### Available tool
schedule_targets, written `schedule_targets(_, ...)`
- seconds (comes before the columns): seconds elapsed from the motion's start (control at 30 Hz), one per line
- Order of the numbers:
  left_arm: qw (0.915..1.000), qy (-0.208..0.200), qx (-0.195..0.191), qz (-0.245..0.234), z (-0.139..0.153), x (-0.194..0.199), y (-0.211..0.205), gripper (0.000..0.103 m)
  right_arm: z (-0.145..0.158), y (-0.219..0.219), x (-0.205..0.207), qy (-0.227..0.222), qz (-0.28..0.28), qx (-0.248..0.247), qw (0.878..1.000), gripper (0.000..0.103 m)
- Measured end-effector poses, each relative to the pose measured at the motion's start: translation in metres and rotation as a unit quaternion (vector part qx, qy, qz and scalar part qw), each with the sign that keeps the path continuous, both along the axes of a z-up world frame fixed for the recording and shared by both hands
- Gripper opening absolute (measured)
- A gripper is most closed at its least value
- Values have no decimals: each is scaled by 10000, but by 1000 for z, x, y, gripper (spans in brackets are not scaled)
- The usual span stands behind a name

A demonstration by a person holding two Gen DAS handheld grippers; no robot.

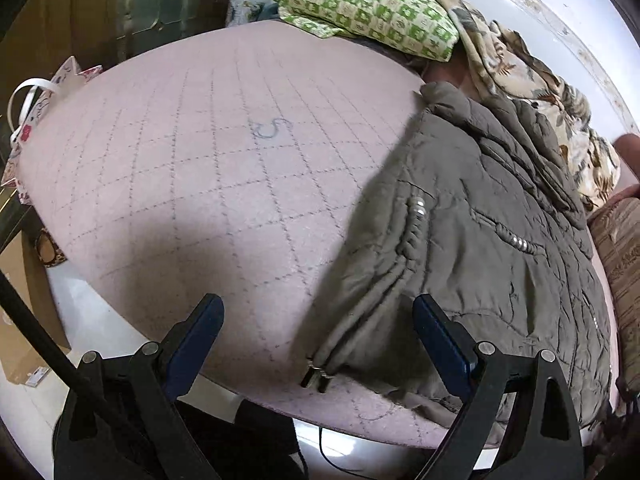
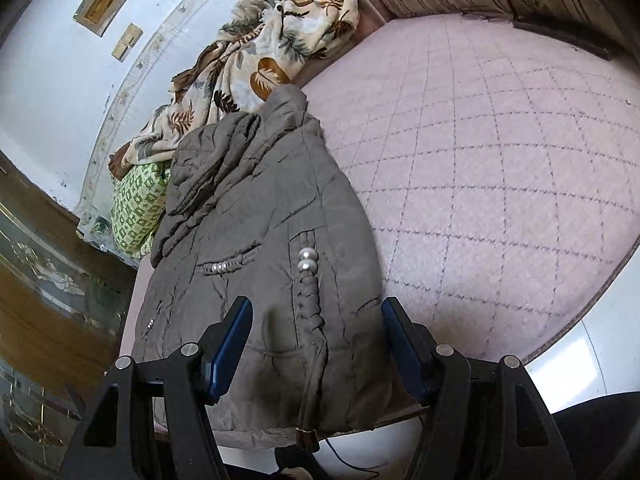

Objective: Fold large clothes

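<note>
A large grey-brown quilted jacket [image 1: 472, 240] lies on a pink quilted mattress [image 1: 208, 168], folded lengthwise, hood end far, hem at the near edge. My left gripper [image 1: 318, 316] is open and empty, hovering above the jacket's near left hem corner with its metal zipper pull [image 1: 316, 376]. In the right wrist view the jacket [image 2: 264, 248] lies at the mattress's [image 2: 500, 180] left side. My right gripper [image 2: 316, 320] is open and empty above the jacket's hem, its fingers straddling the braided trim [image 2: 308, 292].
A leaf-print blanket [image 2: 260, 60] and a green checked pillow [image 1: 368, 8] lie beyond the jacket against the wall. A striped cushion [image 1: 620, 248] sits at the right. A gift bag [image 1: 40, 96] stands off the mattress's left edge. White floor [image 1: 92, 320] lies below the near edge.
</note>
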State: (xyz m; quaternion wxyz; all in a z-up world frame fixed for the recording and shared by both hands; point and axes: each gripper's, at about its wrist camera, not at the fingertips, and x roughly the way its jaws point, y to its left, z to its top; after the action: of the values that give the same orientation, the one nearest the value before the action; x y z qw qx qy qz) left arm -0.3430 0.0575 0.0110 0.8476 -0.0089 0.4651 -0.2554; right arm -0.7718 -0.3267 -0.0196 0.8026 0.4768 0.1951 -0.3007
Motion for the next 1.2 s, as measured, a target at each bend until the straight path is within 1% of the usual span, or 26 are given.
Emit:
schedule_targets(0.1,9999,34,-17,-111,-5,-3,-8,95,-2,-1,1,38,-19,38,10000,71)
schedule_targets(0.27,9997,-108,37,-225,-6,-9,-18,95,-15,-4,5,81,22,289,9995,72)
schedule_targets(0.47,9996,-146,-33,-253,-8,-13,-22,95,-19,-5,7,0,43,353,9994,73)
schedule_targets(0.57,9991,-172,-71,-372,-7,-15,-26,95,-21,-2,10,-105,185,426,9989,74)
schedule_targets(0.63,9986,-186,-143,-480,-6,-18,-27,95,-21,3,15,-98,322,420,9985,74)
schedule_targets(0.7,9978,-229,-159,-597,-6,-22,-31,93,-20,11,21,-97,478,362,9982,72)
schedule_targets(0.77,9980,-298,-81,-547,-7,-22,-35,93,-20,17,25,-67,608,301,9977,69)
schedule_targets(0.9,9985,-338,-152,-395,-8,-20,-35,93,-17,22,32,-181,797,171,9965,64)
schedule_targets(0.97,9979,-412,-185,-475,-7,-23,-37,93,-14,25,36,-259,890,92,9956,60)
schedule_targets(1.03,9966,-514,-221,-600,-5,-28,-40,89,-15,25,40,-41,822,23,9966,59)
schedule_targets(1.1,9958,-610,-154,-662,-4,-32,-43,86,-24,22,37,94,571,148,9982,58)
schedule_targets(1.13,9956,-634,-142,-676,-4,-32,-43,85,-28,20,35,-20,463,256,9986,58)
schedule_targets(1.2,9953,-686,-99,-680,-4,-33,-44,84,-27,19,35,-10,437,254,9987,58)
